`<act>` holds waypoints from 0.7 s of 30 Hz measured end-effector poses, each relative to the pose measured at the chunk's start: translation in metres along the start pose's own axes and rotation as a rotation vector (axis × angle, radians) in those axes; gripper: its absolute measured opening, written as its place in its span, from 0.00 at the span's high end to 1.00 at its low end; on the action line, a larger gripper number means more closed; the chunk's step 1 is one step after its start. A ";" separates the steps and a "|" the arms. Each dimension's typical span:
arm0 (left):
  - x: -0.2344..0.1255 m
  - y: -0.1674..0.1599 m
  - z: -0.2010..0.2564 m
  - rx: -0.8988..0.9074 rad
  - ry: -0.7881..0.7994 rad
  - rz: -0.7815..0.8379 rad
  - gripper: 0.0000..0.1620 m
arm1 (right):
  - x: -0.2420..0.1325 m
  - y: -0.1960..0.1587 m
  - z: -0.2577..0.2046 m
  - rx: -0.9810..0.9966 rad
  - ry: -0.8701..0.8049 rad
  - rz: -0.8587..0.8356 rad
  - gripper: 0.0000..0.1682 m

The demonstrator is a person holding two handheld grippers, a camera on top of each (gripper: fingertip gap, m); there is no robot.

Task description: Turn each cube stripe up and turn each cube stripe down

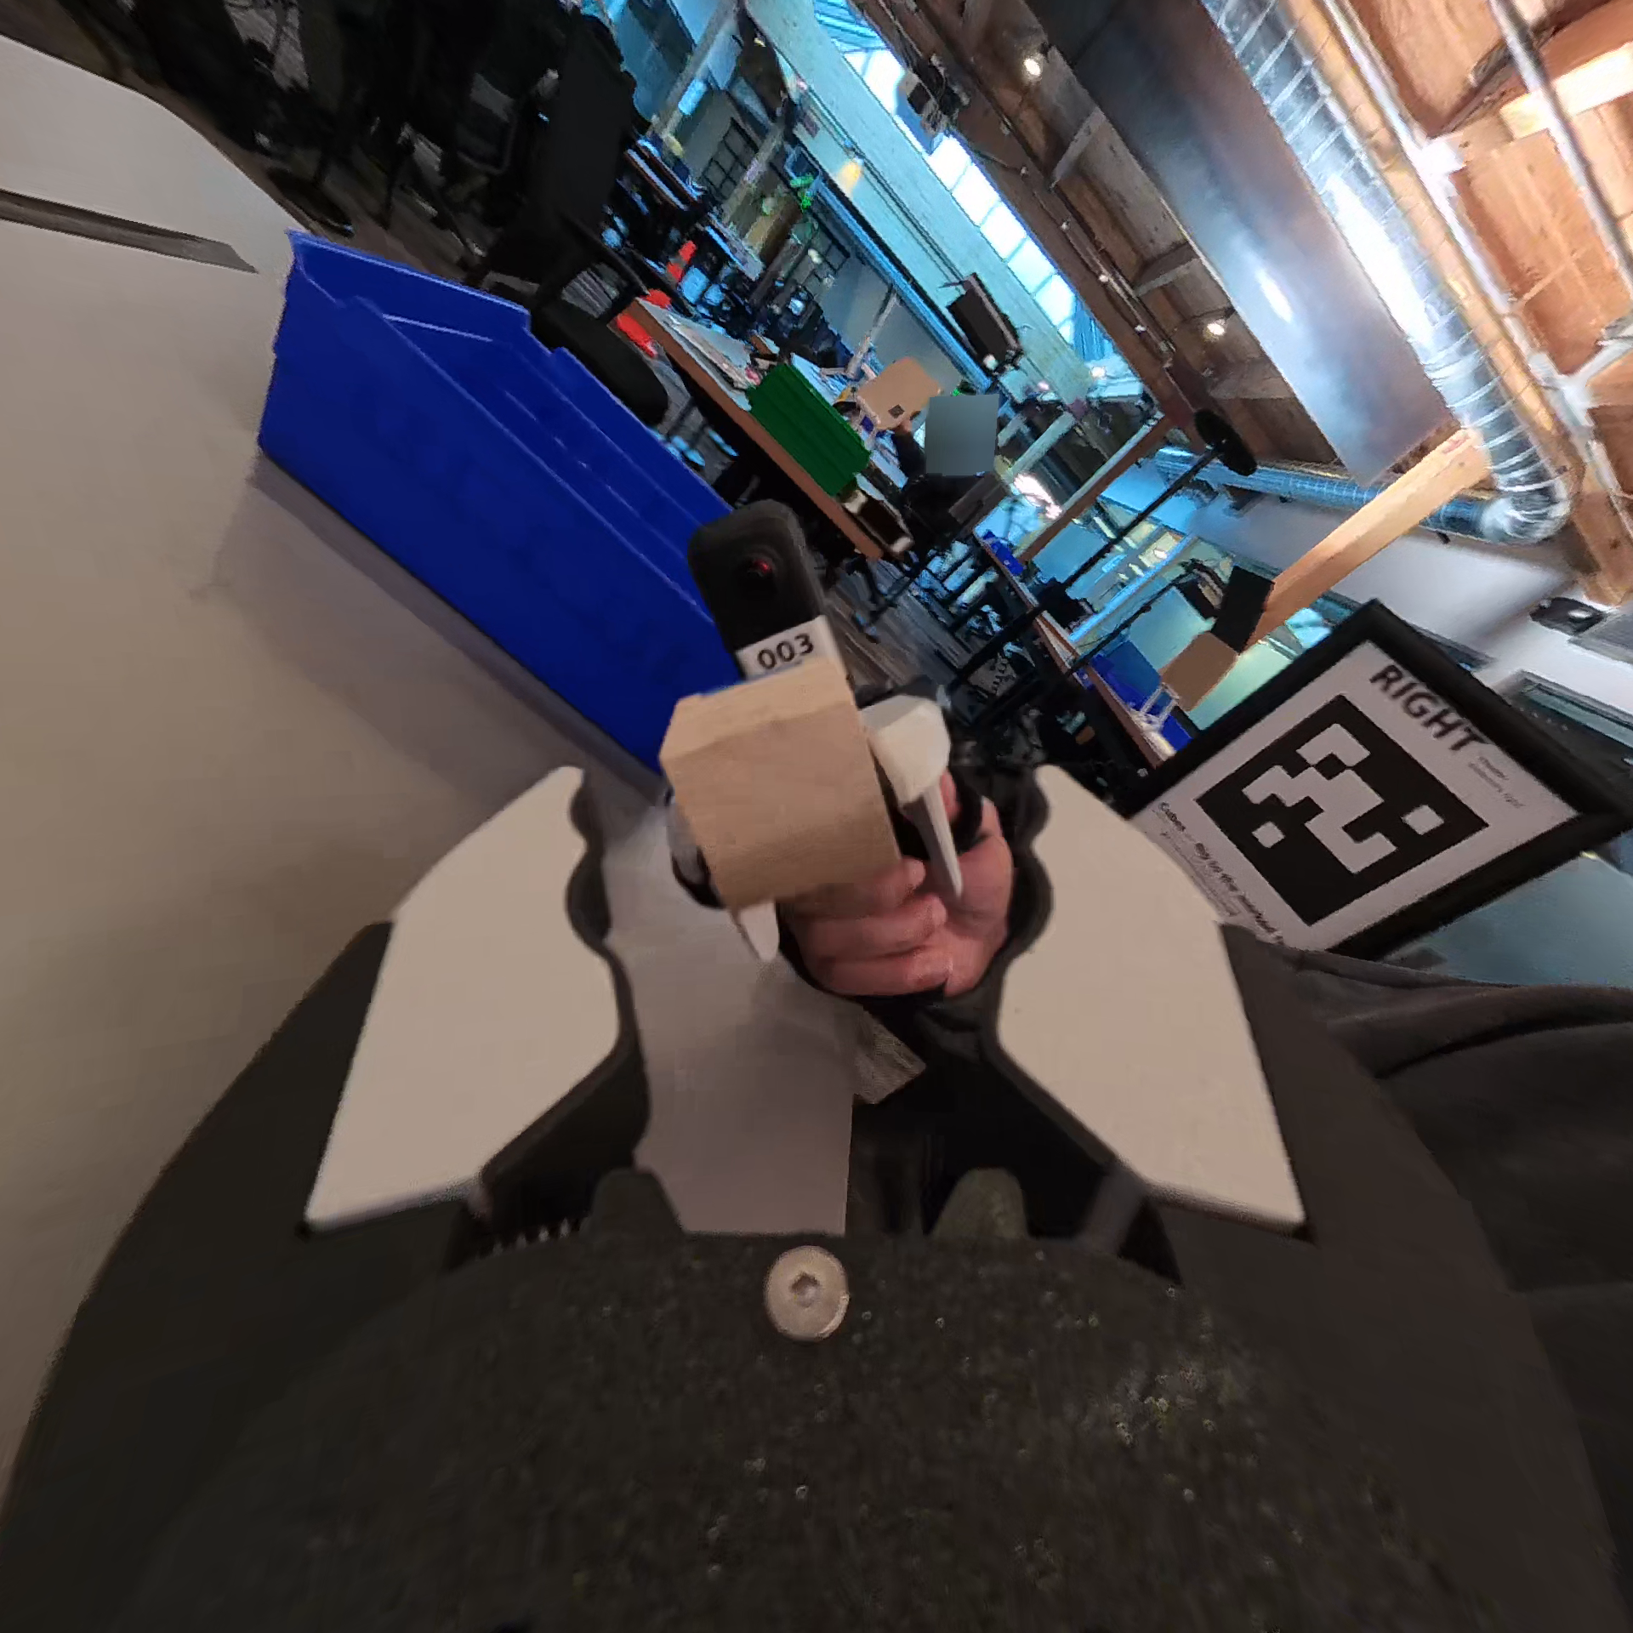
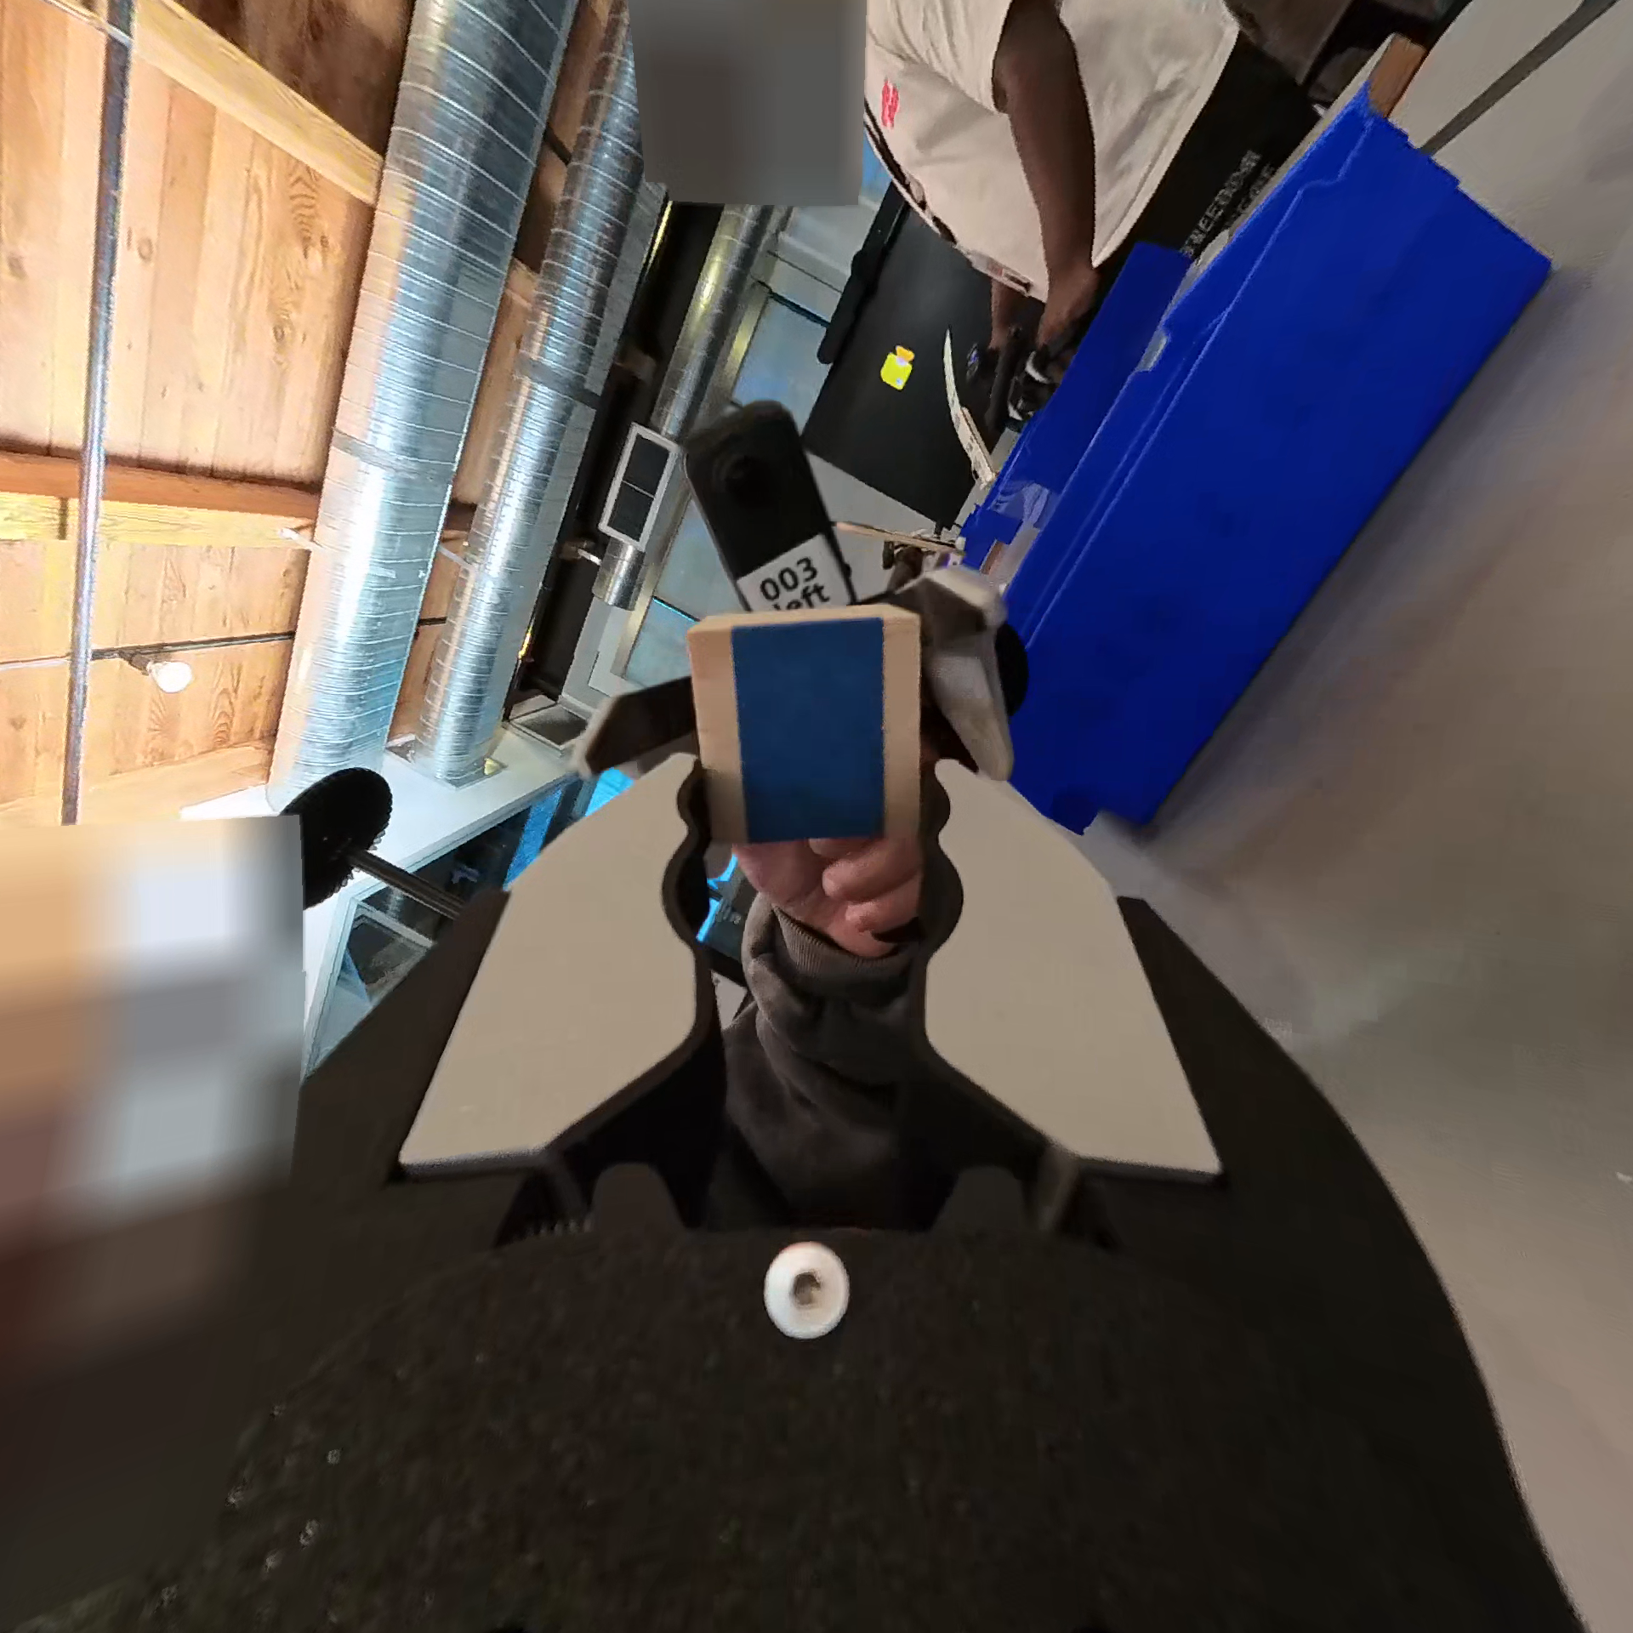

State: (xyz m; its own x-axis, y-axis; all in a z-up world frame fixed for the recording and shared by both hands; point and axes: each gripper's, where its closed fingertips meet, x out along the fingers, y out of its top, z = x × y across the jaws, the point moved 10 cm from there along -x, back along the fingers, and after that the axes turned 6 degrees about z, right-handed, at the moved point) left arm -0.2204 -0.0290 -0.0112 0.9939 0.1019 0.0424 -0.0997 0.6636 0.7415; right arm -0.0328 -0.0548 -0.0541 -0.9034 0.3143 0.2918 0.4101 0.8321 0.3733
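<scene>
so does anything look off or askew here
Only the cube: it is off the table, pinched in the right gripper, blue stripe facing that gripper's camera, not up or down. The left gripper is open. Nothing looks damaged.

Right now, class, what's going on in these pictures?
A person holds a claw in each hand, the two facing one another above a grey table. The right claw grips a wooden cube, its blue stripe facing that claw's camera. The left claw is open around the cube.
</scene>
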 end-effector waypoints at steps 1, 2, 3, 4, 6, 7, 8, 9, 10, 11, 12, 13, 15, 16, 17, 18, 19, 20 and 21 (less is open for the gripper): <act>-0.009 -0.005 0.002 0.020 0.043 0.007 0.42 | -0.002 0.001 -0.001 -0.010 -0.004 -0.004 0.73; -0.020 -0.013 0.004 0.048 0.092 0.019 0.42 | -0.004 0.002 -0.003 -0.029 -0.012 0.001 0.73; -0.030 -0.023 0.007 0.073 0.133 0.040 0.43 | -0.006 0.004 -0.005 -0.058 -0.028 -0.001 0.73; -0.038 -0.038 0.009 0.089 0.154 0.054 0.43 | -0.008 0.005 -0.008 -0.101 -0.056 -0.009 0.73; -0.052 -0.071 0.013 0.116 0.153 0.026 0.44 | -0.011 0.009 -0.015 -0.205 -0.123 -0.024 0.73; -0.059 -0.086 0.013 0.148 0.178 0.014 0.47 | -0.014 0.013 -0.021 -0.269 -0.158 -0.023 0.73; -0.065 -0.096 0.013 0.173 0.216 0.002 0.48 | -0.019 0.019 -0.030 -0.346 -0.199 -0.017 0.73; -0.068 -0.099 0.015 0.181 0.227 -0.016 0.48 | -0.026 0.028 -0.042 -0.437 -0.252 -0.007 0.73; -0.070 -0.099 0.018 0.185 0.213 -0.020 0.48 | -0.036 0.040 -0.056 -0.536 -0.325 0.013 0.73; -0.071 -0.096 0.020 0.192 0.201 -0.007 0.50 | -0.049 0.053 -0.071 -0.627 -0.409 0.052 0.73; -0.070 -0.094 0.022 0.201 0.197 -0.001 0.50 | -0.065 0.068 -0.086 -0.696 -0.489 0.106 0.73; -0.069 -0.093 0.022 0.208 0.192 -0.015 0.50 | -0.082 0.083 -0.101 -0.748 -0.590 0.160 0.73; -0.067 -0.096 0.022 0.220 0.192 -0.051 0.51 | -0.115 0.112 -0.117 -0.801 -0.846 0.167 0.73; -0.065 -0.098 0.022 0.221 0.194 -0.054 0.52 | -0.130 0.126 -0.116 -0.802 -1.005 0.136 0.73; -0.063 -0.100 0.022 0.212 0.187 -0.067 0.52 | -0.144 0.139 -0.109 -0.800 -1.168 0.091 0.73; -0.061 -0.101 0.023 0.195 0.170 -0.087 0.52 | -0.156 0.152 -0.097 -0.782 -1.304 0.042 0.73; -0.058 -0.103 0.024 0.180 0.150 -0.101 0.52 | -0.166 0.162 -0.079 -0.722 -1.395 -0.031 0.73; -0.057 -0.104 0.026 0.173 0.135 -0.107 0.52 | -0.174 0.170 -0.060 -0.637 -1.449 -0.124 0.73; -0.056 -0.105 0.027 0.173 0.129 -0.110 0.52 | -0.179 0.177 -0.041 -0.584 -1.494 -0.201 0.73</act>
State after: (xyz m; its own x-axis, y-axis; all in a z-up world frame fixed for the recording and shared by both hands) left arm -0.2642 -0.1238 -0.0733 0.9830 0.1368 -0.1228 0.0300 0.5399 0.8412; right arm 0.2063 0.0171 -0.0042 -0.1112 0.6590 -0.7438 -0.0496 0.7439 0.6665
